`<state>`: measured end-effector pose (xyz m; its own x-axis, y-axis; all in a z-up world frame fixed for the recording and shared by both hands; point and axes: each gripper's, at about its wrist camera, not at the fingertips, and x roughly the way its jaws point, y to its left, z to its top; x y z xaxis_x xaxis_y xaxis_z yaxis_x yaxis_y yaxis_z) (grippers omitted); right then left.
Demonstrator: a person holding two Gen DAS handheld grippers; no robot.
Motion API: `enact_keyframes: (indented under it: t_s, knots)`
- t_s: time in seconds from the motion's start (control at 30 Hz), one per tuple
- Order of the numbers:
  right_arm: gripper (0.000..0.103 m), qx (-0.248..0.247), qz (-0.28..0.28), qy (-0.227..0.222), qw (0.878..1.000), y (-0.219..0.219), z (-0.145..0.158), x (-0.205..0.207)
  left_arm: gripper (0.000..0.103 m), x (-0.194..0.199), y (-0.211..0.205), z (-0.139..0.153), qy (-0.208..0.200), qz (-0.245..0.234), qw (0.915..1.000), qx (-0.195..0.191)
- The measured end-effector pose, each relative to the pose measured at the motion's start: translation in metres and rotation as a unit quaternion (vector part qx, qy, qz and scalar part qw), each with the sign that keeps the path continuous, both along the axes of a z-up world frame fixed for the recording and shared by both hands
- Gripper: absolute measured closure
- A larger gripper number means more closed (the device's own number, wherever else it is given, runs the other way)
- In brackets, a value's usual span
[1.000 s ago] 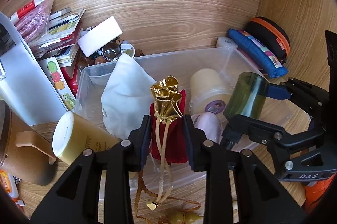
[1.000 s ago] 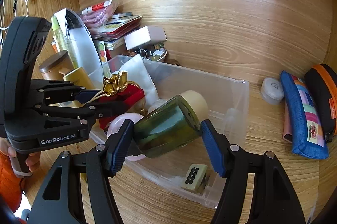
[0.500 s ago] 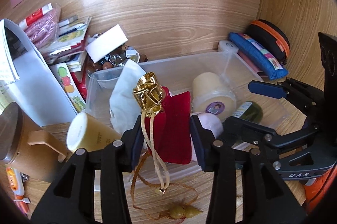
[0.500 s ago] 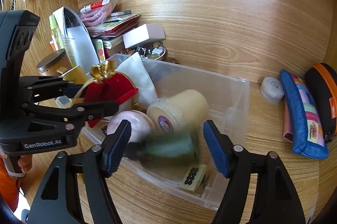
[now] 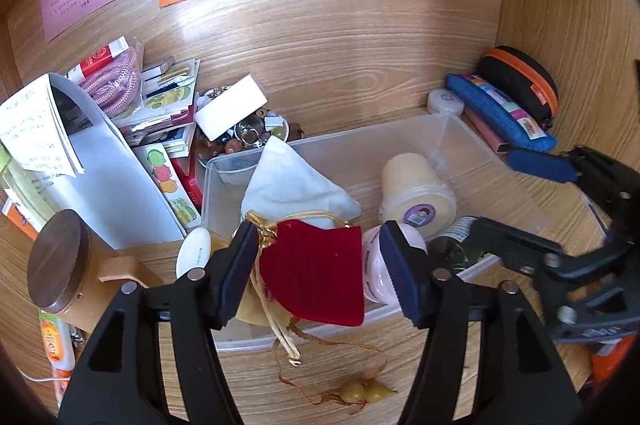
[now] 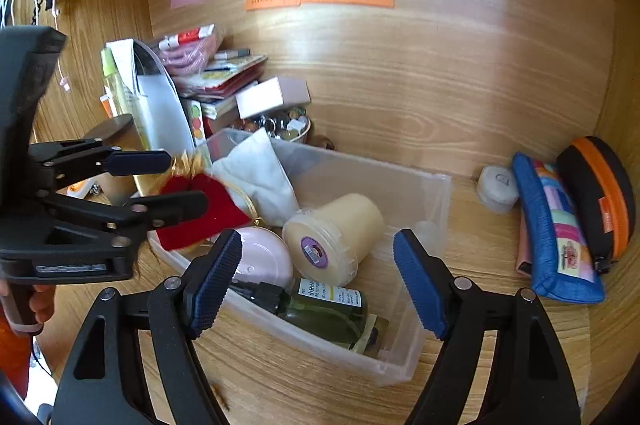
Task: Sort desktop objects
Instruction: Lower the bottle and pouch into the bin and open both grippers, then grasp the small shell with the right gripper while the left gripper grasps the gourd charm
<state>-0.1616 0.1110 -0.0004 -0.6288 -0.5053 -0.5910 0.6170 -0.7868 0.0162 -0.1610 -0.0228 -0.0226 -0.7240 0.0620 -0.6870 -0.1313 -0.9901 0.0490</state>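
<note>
A red velvet pouch (image 5: pixel 316 265) with a gold ruffled top lies slumped over the near rim of the clear plastic bin (image 5: pixel 360 143). It sits loose between the opening jaws of my left gripper (image 5: pixel 320 269), whose pads do not press on it. In the right wrist view the dark green bottle (image 6: pixel 328 309) lies on its side in the bin (image 6: pixel 404 357), below my right gripper (image 6: pixel 316 283). That gripper's jaws are opening and hold nothing. A cream jar (image 6: pixel 336 237), a pink jar (image 6: pixel 260 257) and a white cloth bag (image 6: pixel 256 173) also lie inside.
A blue pencil case (image 6: pixel 556 225), a black and orange case (image 6: pixel 600 185) and a small white tub (image 6: pixel 496 185) line the right wall. Books, a white box and a wood-lidded cup (image 5: pixel 60 261) crowd the left. A gourd charm (image 5: pixel 364 391) lies before the bin.
My left jaws widened and let go of the red pouch, which sagged onto the bin. The right jaws opened and the green bottle dropped into the bin. Both grippers rose slightly.
</note>
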Motion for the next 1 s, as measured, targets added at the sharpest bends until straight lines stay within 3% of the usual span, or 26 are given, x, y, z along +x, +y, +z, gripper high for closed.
enact_keyframes:
  t_s: [0.33, 0.43, 0.5, 0.7, 1.0]
  knots:
    - [0.025, -0.013, -0.005, 0.010, 1.000, 0.017, 0.014, 0.026, 0.038, 0.024, -0.024, 0.028, 0.043, 0.030, 0.9983, 0.026]
    - [0.025, -0.017, 0.000, 0.006, 1.000, 0.020, 0.013, 0.034, 0.027, 0.041, -0.024, 0.035, 0.061, 0.027, 0.9975, 0.024]
    - [0.025, -0.015, 0.005, 0.003, 1.000, 0.021, 0.011, 0.040, 0.027, 0.050, -0.022, 0.035, 0.064, 0.023, 0.9975, 0.018]
    - [0.025, -0.003, 0.019, 0.000, 1.000, 0.016, 0.001, 0.059, 0.026, 0.076, -0.021, 0.015, 0.045, 0.017, 0.9987, 0.020]
    - [0.026, 0.012, 0.044, -0.017, 0.999, 0.011, -0.022, 0.090, 0.025, 0.089, -0.021, -0.039, -0.023, 0.016, 0.9991, 0.033]
